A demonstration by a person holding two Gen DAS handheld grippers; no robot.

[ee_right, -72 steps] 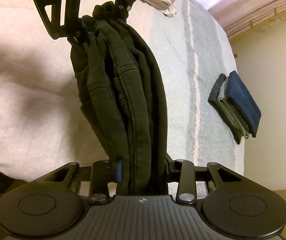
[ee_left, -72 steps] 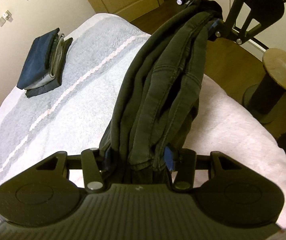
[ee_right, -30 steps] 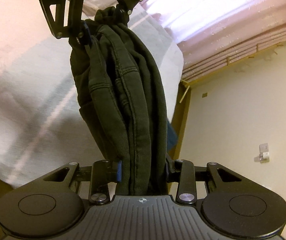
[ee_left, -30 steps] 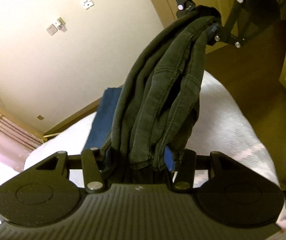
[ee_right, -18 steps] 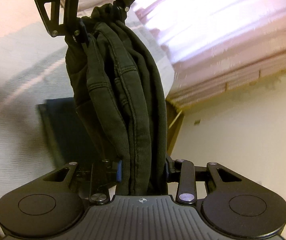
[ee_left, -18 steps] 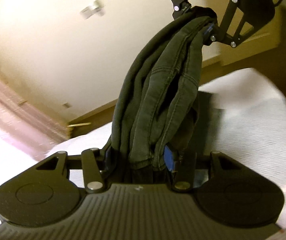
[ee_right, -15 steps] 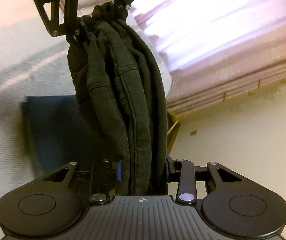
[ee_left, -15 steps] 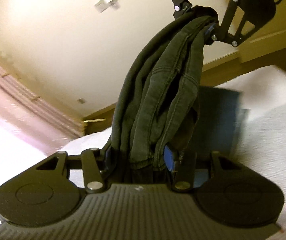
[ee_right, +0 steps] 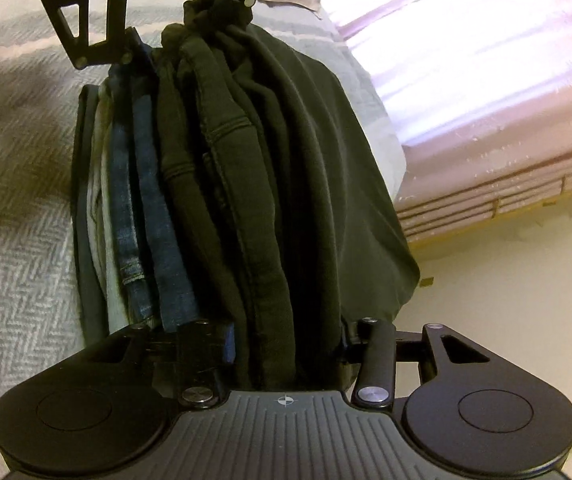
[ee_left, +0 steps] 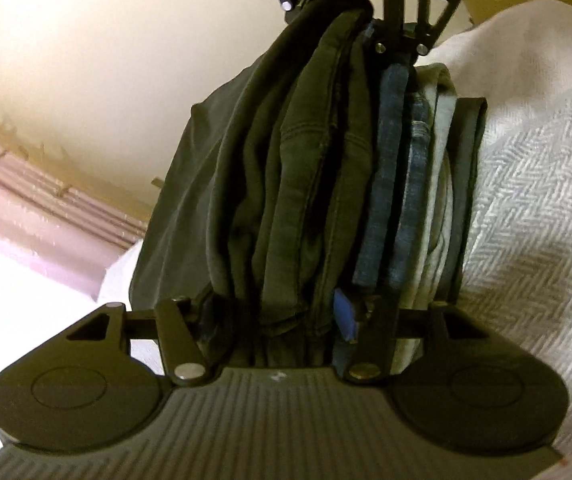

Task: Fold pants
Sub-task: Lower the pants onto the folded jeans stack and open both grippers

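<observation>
The folded dark olive pants [ee_left: 286, 168] stretch as a thick bundle between my two grippers. My left gripper [ee_left: 281, 312] is shut on the near end. At the far end, my right gripper [ee_left: 346, 12] is shut on the bundle too. In the right wrist view the same pants [ee_right: 269, 184] run from my right gripper [ee_right: 286, 340] up to my left gripper [ee_right: 189, 28]. The bundle lies flush against a stack of folded pants [ee_left: 414, 184]: blue jeans, a pale pair and a dark pair [ee_right: 125, 200]. The fingertips are buried in cloth.
The stack rests on a bed with a grey herringbone blanket [ee_left: 526, 208], also seen in the right wrist view [ee_right: 17, 240]. A cream wall [ee_left: 85, 60] and pink striped curtains [ee_right: 486, 80] lie beyond the bed's edge.
Both grippers carried the olive pants across the bed to the stack. The bundle, held in the air half a second ago, now sits against the top blue jeans. Both grips are unchanged.
</observation>
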